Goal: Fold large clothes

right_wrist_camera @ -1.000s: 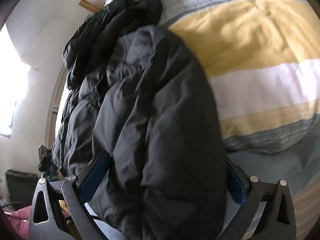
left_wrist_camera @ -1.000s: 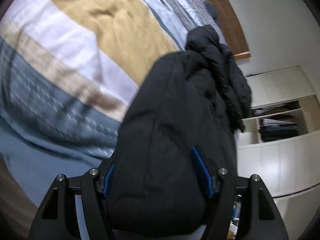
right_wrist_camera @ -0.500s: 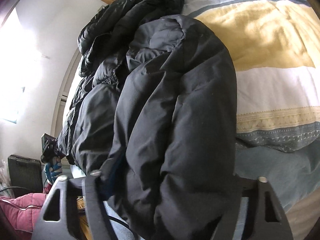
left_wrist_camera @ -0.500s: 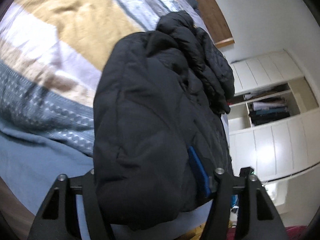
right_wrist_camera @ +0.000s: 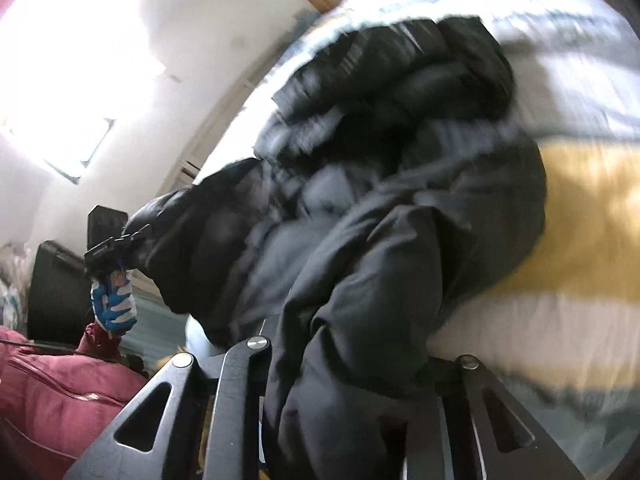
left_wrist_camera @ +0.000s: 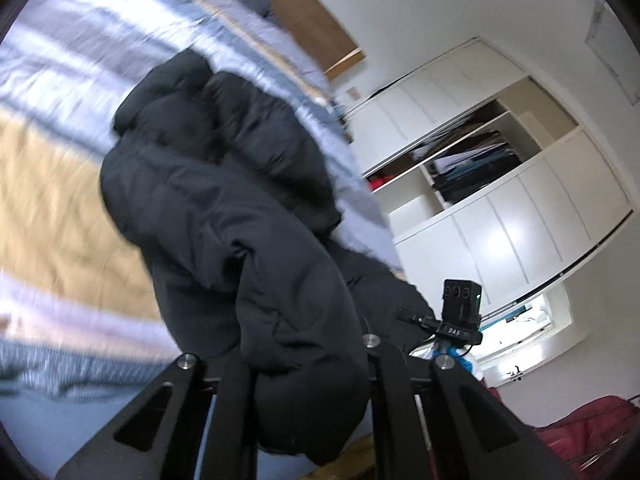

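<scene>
A large black puffer jacket (left_wrist_camera: 224, 200) lies bunched on a striped bed and hangs off its near edge. My left gripper (left_wrist_camera: 304, 364) is shut on a thick fold of the jacket's near end; the fabric covers the fingertips. My right gripper (right_wrist_camera: 344, 364) is shut on another fold of the same jacket (right_wrist_camera: 400, 208), fabric draped over its fingers. The right gripper also shows in the left wrist view (left_wrist_camera: 460, 316), and the left gripper in the right wrist view (right_wrist_camera: 110, 256), held by a blue-gloved hand. Both views are motion-blurred.
The bed cover (left_wrist_camera: 60, 208) has yellow, white and blue-grey stripes, with a wooden headboard (left_wrist_camera: 304, 28) behind. White wardrobes with open shelves of clothes (left_wrist_camera: 472, 168) stand to the right. A bright window (right_wrist_camera: 60, 92) and a person's dark red coat (right_wrist_camera: 52, 392) are at the left.
Both grippers have closed tighter on the jacket and pulled it toward the bed's near edge while lifting and turning. The jacket is more bunched, and each view now shows the other gripper.
</scene>
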The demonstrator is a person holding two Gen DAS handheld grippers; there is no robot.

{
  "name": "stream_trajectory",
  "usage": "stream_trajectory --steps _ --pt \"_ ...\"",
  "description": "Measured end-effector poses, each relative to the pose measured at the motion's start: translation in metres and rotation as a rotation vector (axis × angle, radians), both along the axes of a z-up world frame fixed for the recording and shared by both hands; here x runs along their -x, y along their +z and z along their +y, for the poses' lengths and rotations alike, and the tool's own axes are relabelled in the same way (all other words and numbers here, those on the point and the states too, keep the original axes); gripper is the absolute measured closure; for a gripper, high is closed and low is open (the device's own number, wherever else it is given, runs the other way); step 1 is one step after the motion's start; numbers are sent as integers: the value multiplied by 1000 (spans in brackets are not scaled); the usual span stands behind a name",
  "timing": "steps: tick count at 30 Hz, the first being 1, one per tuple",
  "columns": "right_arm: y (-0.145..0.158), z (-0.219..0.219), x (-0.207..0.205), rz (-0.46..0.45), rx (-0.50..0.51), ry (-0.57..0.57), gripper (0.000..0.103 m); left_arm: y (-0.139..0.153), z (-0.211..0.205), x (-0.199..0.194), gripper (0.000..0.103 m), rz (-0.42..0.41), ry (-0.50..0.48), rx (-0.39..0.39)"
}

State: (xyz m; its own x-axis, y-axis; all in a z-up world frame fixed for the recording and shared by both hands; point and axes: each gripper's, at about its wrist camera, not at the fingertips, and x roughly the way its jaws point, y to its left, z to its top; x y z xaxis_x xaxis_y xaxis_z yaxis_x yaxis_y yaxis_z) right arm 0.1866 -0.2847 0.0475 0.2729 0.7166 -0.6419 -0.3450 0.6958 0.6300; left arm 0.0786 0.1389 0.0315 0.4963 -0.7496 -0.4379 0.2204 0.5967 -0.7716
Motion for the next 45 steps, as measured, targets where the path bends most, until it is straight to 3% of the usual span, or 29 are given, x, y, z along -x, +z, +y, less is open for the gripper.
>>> stream_trajectory --steps 3,9,14,19,23,26,32,37,45 --pt "29 -4 -22 -76 -77 -10 81 26 5 -24 92 -54 19 49" --pt "73 -38 -82 -201 -303 -119 82 58 43 -91 92 -142 135 235" --pt "76 -73 -145 -222 -466 -265 82 59 85 -151 92 -180 273 374" --pt "69 -84 -215 -201 -474 -387 82 52 113 -232 92 -129 389 410" --pt "51 -87 -274 -174 -447 -488 82 35 121 -310 92 -72 469 335" --pt "27 -88 -321 -141 -359 -582 82 8 119 -376 92 -3 526 249" --pt "-41 -88 -396 -36 -174 -704 82 -65 108 -478 88 147 591 -4" --pt "-88 -81 -438 26 -104 -697 82 -132 93 -529 88 240 579 -46" --pt "-116 -78 -472 86 -91 -673 81 -161 74 -570 88 331 552 -149"
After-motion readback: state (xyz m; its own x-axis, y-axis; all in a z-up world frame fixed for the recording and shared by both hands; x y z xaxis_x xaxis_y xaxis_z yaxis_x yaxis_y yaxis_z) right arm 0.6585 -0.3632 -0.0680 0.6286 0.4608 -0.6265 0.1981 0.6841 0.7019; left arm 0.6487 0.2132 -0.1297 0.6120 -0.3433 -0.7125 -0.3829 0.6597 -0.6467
